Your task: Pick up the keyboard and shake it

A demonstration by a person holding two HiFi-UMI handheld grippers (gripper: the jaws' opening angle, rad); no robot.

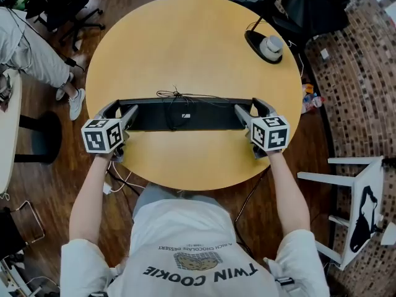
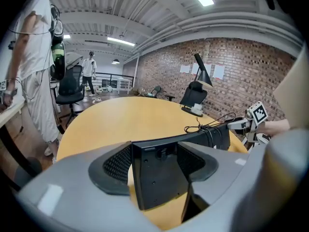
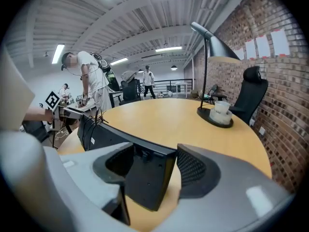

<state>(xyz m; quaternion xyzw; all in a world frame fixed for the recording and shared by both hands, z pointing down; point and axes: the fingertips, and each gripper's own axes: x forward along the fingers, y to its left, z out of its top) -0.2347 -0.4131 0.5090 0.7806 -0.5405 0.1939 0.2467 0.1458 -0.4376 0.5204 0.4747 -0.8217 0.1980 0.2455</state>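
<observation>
The black keyboard (image 1: 185,115) hangs a little above the round yellow table (image 1: 192,42), turned so its underside with a small white label faces me. Its bundled cable (image 1: 176,94) lies over the top edge. My left gripper (image 1: 120,112) is shut on the keyboard's left end and my right gripper (image 1: 252,111) is shut on its right end. In the left gripper view that gripper (image 2: 155,161) clamps the keyboard (image 2: 159,175) edgewise between its pads. The right gripper view shows the right gripper (image 3: 147,166) holding the other end of the keyboard (image 3: 145,178) the same way.
A black desk lamp base with a white cup (image 1: 271,47) on it stands at the table's far right. A person (image 1: 28,48) stands at the left beside an office chair (image 1: 68,5). A white stool (image 1: 352,197) is at the right.
</observation>
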